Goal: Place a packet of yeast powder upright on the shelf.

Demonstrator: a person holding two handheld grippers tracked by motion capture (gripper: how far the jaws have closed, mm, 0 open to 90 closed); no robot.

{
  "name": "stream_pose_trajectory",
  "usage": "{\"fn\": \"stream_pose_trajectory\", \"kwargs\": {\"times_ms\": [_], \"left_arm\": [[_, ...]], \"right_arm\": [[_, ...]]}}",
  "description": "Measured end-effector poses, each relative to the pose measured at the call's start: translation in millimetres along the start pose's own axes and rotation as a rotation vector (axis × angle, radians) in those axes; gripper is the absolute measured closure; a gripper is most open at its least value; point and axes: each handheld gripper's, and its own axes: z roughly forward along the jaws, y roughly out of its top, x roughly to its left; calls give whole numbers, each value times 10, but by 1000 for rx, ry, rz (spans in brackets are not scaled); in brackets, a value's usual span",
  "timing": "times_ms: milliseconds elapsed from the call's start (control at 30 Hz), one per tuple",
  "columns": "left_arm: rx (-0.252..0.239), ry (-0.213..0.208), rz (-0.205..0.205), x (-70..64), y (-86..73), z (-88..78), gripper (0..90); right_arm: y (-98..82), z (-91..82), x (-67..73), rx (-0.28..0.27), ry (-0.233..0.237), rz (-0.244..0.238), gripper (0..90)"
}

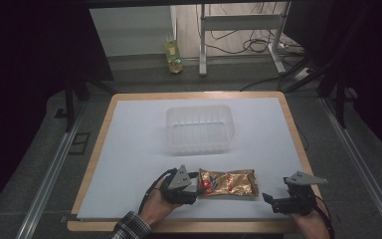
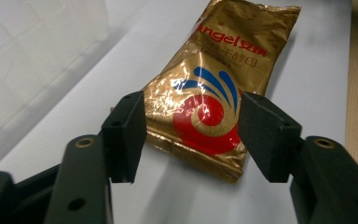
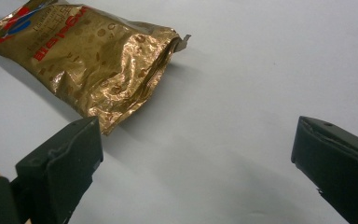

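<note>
Your left gripper (image 1: 195,188) is sitting at the near left end of the gold packet (image 1: 229,182), which is lying flat on the white sheet (image 1: 134,149) near the front edge of the table (image 1: 93,164). In the left gripper view the two black jaws are standing on either side of the packet's (image 2: 216,88) near end, the one with the red and blue swirl. They are partly apart, and a sliver of light is showing between each pad and the foil, so they are bracketing the packet without pressing on it. The packet is resting on the sheet, not lifted.

You are holding your right gripper (image 1: 278,200) just off the packet's other end, near the front right corner of the table. In the right gripper view its jaws are standing wide apart with bare white sheet between them, gripping nothing. The crinkled, sealed end of the packet (image 3: 93,56) is lying ahead of them and off to the left of that picture, close to one jaw but apart from it.

The clear plastic tub (image 1: 199,127) is sitting farther back on the sheet, behind the packet and well apart from both grippers. Its ribbed wall (image 2: 37,60) is showing at the upper left of the left gripper view.
</note>
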Motion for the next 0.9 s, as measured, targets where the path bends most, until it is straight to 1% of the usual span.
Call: {"fn": "stream_pose_trajectory", "kwargs": {"times_ms": [100, 133, 167, 200, 233, 333, 433, 500, 533, 600, 700, 900], "left_arm": [[0, -9, -4, 9, 9, 35, 487], [-1, -10, -7, 14, 10, 46, 554], [-2, -16, -15, 20, 11, 59, 587], [-2, -22, -20, 24, 14, 73, 613], [-1, -20, -22, 26, 15, 87, 613], [-2, -30, -29, 37, 18, 134, 713], [2, -33, -26, 44, 24, 184, 800], [12, -33, -23, 47, 22, 219, 841], [14, -30, -22, 47, 19, 232, 853], [15, -35, -33, 59, 20, 246, 880], [25, -34, -38, 67, 13, 253, 893], [38, -2, -16, 24, 1, 256, 896]], "right_arm": [[0, -1, -1, 0, -1, 0, 21], [1, -3, -2, 0, 0, 1, 21], [1, -4, -3, 0, 0, 1, 21], [1, -4, -3, 1, 0, 1, 21], [1, -4, -3, 1, 0, 1, 21], [0, 1, -3, 4, -1, 2, 22], [-2, 3, -2, 6, 0, 2, 22], [-2, 4, -2, 7, 1, 3, 22], [-2, 5, -2, 8, 3, 3, 23], [-3, 6, -2, 9, 5, 4, 24], [-3, 6, -4, 10, 9, 7, 24], [8, -14, -12, 9, 12, 23, 24]]}}
